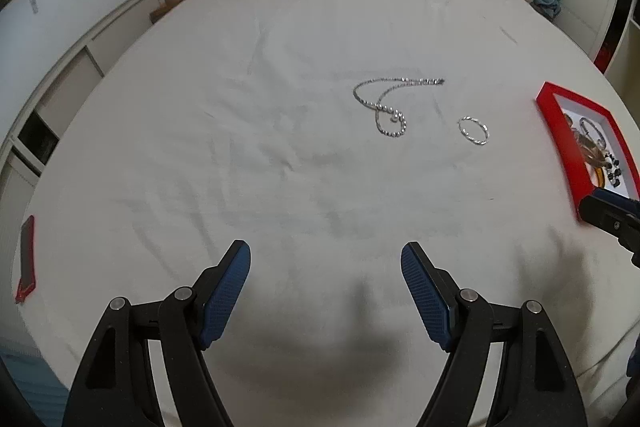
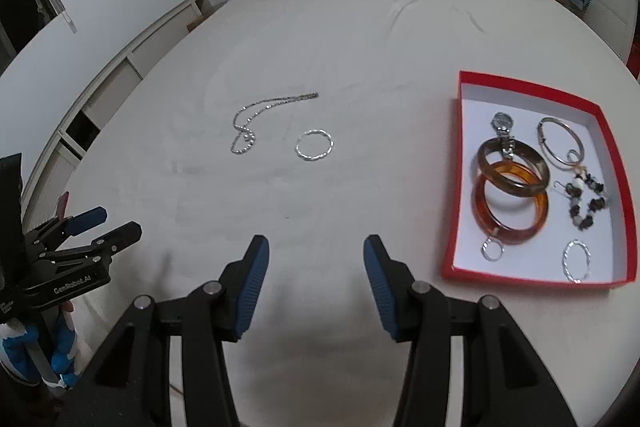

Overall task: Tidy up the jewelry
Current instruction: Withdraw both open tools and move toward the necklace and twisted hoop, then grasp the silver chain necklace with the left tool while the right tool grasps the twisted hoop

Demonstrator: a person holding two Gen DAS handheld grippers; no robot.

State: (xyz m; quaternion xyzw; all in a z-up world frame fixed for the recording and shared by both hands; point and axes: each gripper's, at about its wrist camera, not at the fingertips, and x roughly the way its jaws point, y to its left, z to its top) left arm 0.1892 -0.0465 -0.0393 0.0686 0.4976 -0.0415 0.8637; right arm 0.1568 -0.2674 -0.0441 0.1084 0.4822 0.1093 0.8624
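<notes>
Both claws released and empty, left gripper (image 1: 326, 267) and right gripper (image 2: 316, 259) over bed (image 2: 360, 47); necklace (image 2: 256, 123) and ring (image 2: 314, 144) lie left of red box (image 2: 450, 187).

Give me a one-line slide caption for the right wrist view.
Open right gripper hovers over the bed; silver necklace and bracelet lie loose beside the red box of jewelry.

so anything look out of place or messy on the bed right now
Two pieces lie loose on the sheet, outside the red box: a silver chain necklace curled over itself in a loop, and a silver hoop lying apart beside it. Inside the box, two amber bangles overlap. Nothing looks broken.
</notes>
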